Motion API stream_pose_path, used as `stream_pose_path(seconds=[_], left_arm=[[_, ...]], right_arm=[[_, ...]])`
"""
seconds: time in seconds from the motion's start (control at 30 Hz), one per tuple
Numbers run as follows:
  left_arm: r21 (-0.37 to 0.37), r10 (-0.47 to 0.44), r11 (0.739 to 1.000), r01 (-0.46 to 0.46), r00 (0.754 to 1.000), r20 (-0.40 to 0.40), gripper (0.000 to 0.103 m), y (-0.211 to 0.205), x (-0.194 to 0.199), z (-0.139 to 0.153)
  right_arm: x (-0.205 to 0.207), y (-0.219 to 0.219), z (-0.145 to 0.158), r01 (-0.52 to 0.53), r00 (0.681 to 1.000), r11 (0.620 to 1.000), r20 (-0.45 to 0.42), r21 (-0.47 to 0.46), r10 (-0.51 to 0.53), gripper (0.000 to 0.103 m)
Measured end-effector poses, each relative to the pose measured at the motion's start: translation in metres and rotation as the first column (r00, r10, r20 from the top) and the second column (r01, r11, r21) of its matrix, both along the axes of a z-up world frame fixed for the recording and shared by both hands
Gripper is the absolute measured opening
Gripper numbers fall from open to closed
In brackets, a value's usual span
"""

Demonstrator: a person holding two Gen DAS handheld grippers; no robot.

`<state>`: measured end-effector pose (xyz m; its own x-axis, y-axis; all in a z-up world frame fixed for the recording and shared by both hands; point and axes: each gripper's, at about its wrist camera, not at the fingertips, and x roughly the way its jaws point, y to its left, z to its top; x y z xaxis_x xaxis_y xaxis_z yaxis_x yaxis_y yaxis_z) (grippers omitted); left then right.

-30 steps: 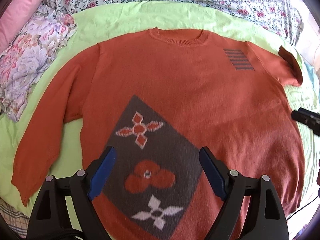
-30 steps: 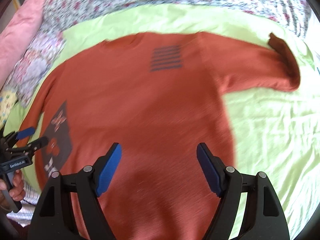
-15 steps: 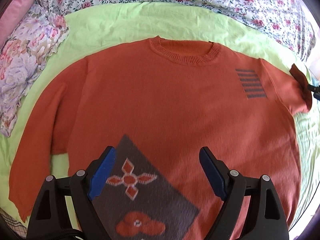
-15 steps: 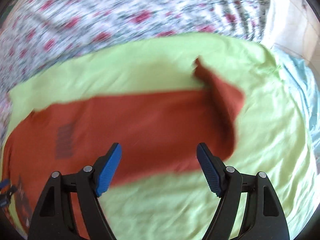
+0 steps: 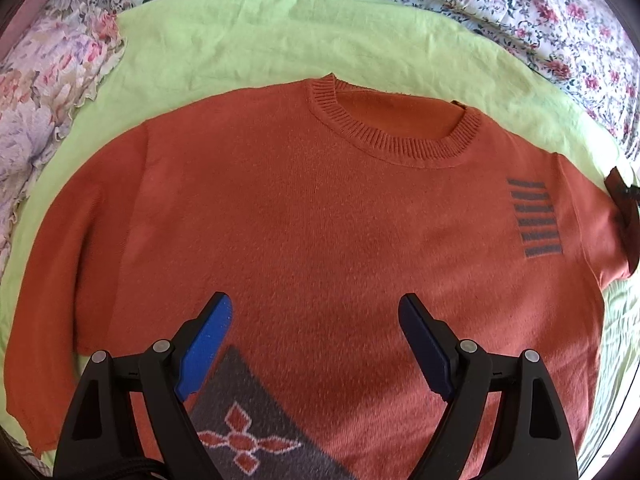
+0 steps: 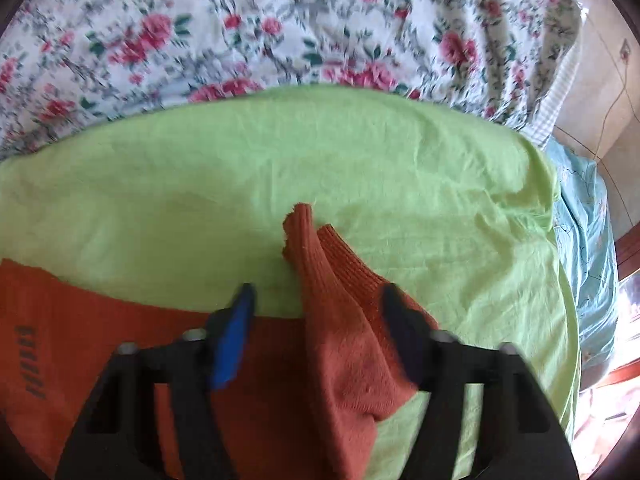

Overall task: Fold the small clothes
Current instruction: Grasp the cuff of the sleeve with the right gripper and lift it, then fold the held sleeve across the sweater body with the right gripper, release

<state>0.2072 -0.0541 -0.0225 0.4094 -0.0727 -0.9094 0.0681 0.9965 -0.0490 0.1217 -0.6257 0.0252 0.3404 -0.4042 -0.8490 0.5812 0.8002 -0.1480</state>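
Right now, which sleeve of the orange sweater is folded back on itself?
The sleeve between the right gripper's fingers: its cuff end is doubled back. The other sleeve lies flat and straight.

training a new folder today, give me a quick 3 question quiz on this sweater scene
1. True or false: the orange sweater lies front up on the green sheet.
2. Which part of the sweater sits between the right gripper jaws? A) neckband B) sleeve cuff C) bottom hem
3. Fill in: the left gripper hovers over the sweater's chest with its jaws ____.

Key: 1 true; 2 B; 3 open
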Motion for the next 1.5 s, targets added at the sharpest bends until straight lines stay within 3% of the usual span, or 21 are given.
stream_pose_path(seconds=[0.03, 0.07, 0.17, 0.23, 0.33, 0.47, 0.57, 0.8, 0.93, 1.0, 1.07, 1.1, 1.17, 1.33, 1.43, 1.47, 1.5], left_arm=[[-0.003, 0.000, 1.000, 0.000, 1.000, -0.001, 0.086, 0.000, 0.001, -0.001], [-0.007, 0.000, 1.000, 0.000, 1.000, 0.001, 0.086, 0.000, 0.001, -0.001], [-0.021, -0.002, 1.000, 0.002, 1.000, -0.001, 0.086, 0.003, 0.000, -0.002], [-0.029, -0.004, 1.000, 0.004, 1.000, -0.005, 0.086, 0.006, -0.004, -0.002], [-0.045, -0.002, 0.999, 0.002, 1.000, -0.003, 0.086, 0.013, -0.011, 0.001], [-0.070, 0.010, 0.998, -0.009, 1.000, 0.007, 0.086, 0.032, -0.026, 0.008], [-0.110, 0.029, 0.994, -0.028, 1.000, 0.004, 0.086, 0.049, -0.037, 0.012], [-0.205, 0.098, 0.974, -0.097, 0.995, -0.004, 0.086, 0.098, -0.055, 0.019], [-0.258, 0.129, 0.957, -0.132, 0.991, -0.029, 0.086, 0.122, -0.058, 0.015], [-0.289, 0.135, 0.947, -0.143, 0.990, -0.049, 0.086, 0.128, -0.053, 0.010], [-0.322, 0.137, 0.934, -0.156, 0.987, -0.081, 0.086, 0.129, -0.047, 0.002], [-0.342, 0.131, 0.926, -0.157, 0.987, -0.098, 0.086, 0.129, -0.042, -0.002], [-0.370, 0.112, 0.917, -0.152, 0.986, -0.127, 0.086, 0.122, -0.028, -0.011], [-0.389, 0.083, 0.908, -0.157, 0.976, -0.201, 0.086, 0.101, 0.005, -0.038], [-0.388, 0.060, 0.913, -0.126, 0.982, -0.177, 0.083, 0.084, 0.021, -0.041], [-0.387, 0.050, 0.915, -0.110, 0.986, -0.162, 0.077, 0.079, 0.025, -0.040], [-0.377, 0.036, 0.922, -0.086, 0.990, -0.137, 0.053, 0.073, 0.028, -0.039]], right_arm=[[0.000, -0.003, -0.002, 0.008, 1.000, 1.000, 0.001, 0.029, -0.008, 0.021], [-0.004, 0.003, -0.001, 0.005, 1.000, 0.999, 0.019, 0.047, -0.006, 0.010], [-0.005, 0.030, 0.011, -0.054, 0.995, 0.997, 0.090, 0.064, 0.048, 0.007], [-0.001, 0.060, 0.021, -0.120, 0.982, 0.985, 0.161, 0.121, 0.100, 0.007], [0.005, 0.117, 0.036, -0.232, 0.943, 0.949, 0.290, 0.213, 0.165, 0.007], [0.021, 0.208, 0.047, -0.381, 0.871, 0.867, 0.438, 0.321, 0.221, 0.007], [0.043, 0.284, 0.042, -0.503, 0.814, 0.774, 0.513, 0.385, 0.273, 0.007], [0.092, 0.422, 0.000, -0.653, 0.750, 0.581, 0.520, 0.485, 0.409, 0.007], [0.111, 0.462, -0.034, -0.658, 0.753, 0.520, 0.460, 0.545, 0.471, 0.011], [0.112, 0.467, -0.045, -0.633, 0.772, 0.501, 0.433, 0.590, 0.466, 0.025], [0.100, 0.459, -0.047, -0.626, 0.779, 0.495, 0.446, 0.602, 0.441, 0.055], [0.096, 0.458, -0.044, -0.630, 0.776, 0.500, 0.459, 0.595, 0.432, 0.058], [0.085, 0.446, -0.039, -0.634, 0.773, 0.517, 0.473, 0.575, 0.422, 0.058], [0.050, 0.395, -0.026, -0.577, 0.811, 0.618, 0.468, 0.534, 0.353, 0.058], [0.023, 0.376, -0.022, -0.541, 0.829, 0.654, 0.464, 0.528, 0.312, 0.058], [0.012, 0.368, -0.022, -0.523, 0.839, 0.668, 0.460, 0.530, 0.291, 0.058], [0.006, 0.364, -0.023, -0.510, 0.845, 0.676, 0.458, 0.532, 0.276, 0.058]])
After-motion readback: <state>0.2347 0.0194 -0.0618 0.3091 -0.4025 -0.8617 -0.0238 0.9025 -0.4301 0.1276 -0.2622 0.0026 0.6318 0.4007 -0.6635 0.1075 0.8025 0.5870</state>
